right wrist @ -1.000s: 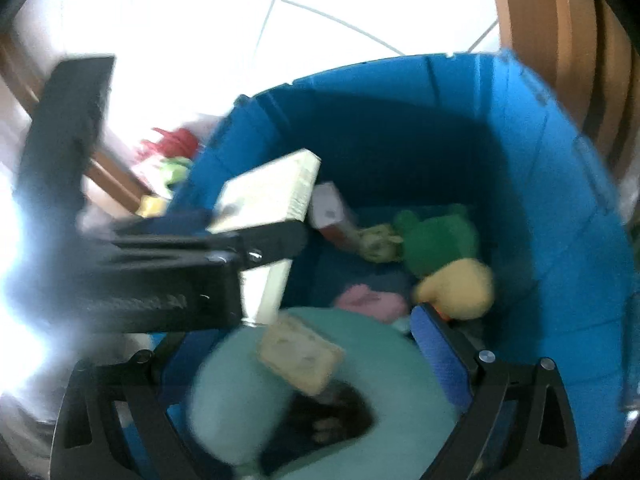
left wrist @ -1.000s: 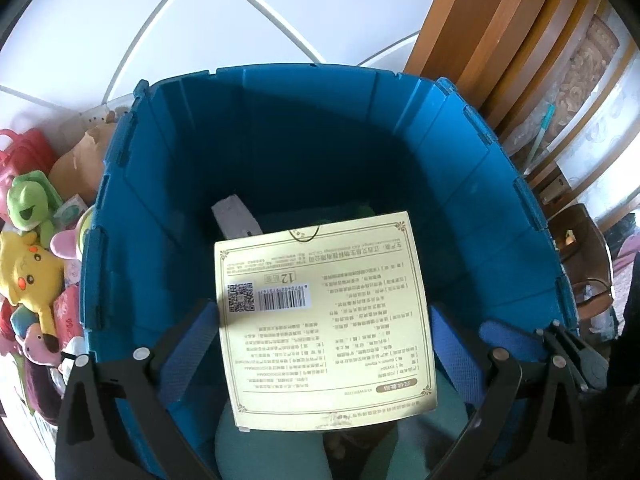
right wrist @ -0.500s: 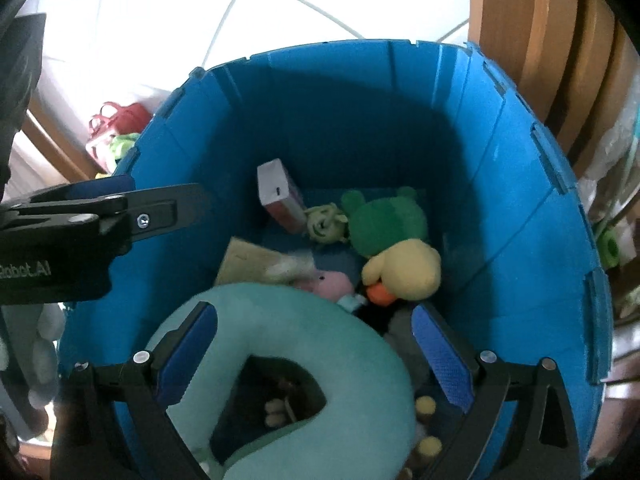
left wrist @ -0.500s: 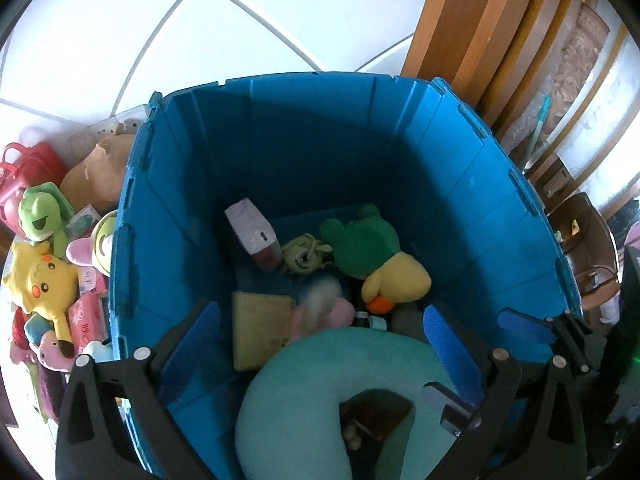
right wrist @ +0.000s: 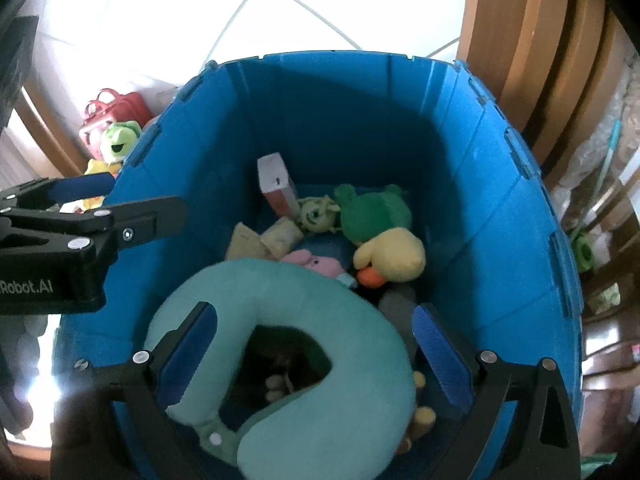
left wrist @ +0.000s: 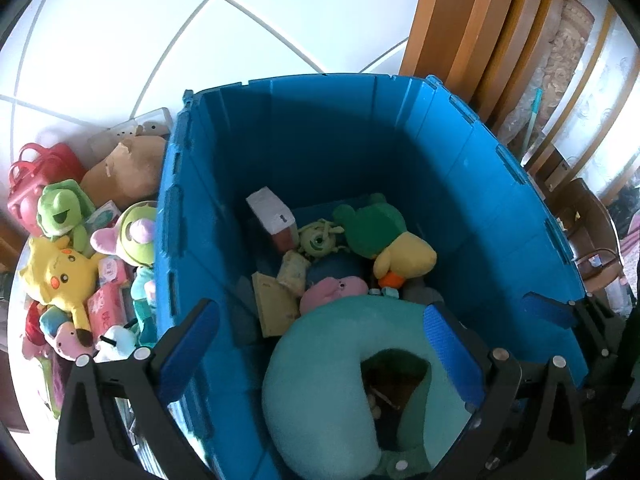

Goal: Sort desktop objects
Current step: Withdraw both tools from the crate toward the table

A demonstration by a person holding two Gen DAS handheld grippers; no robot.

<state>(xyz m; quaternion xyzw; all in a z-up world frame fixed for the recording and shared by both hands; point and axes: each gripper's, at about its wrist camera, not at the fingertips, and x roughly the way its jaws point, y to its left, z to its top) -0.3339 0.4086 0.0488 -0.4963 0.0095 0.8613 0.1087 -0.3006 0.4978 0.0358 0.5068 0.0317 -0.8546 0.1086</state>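
Blue bin — toys inside | left gripper "Robot.AI", jaws wide | right gripper — wide, empty

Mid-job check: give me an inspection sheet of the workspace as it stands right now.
Surface: white tiled floor; no table in view.
Job's things: blue bin holds a teal neck pillow, green-and-yellow duck plush, pink plush, white-and-red box, yellowish flat box.
Clutter: plush toys and a red bag heaped beside the bin.
Grippers: left gripper open, empty; right gripper open, empty; both above the bin.
Cables: nothing seen.
Surroundings: wooden furniture.
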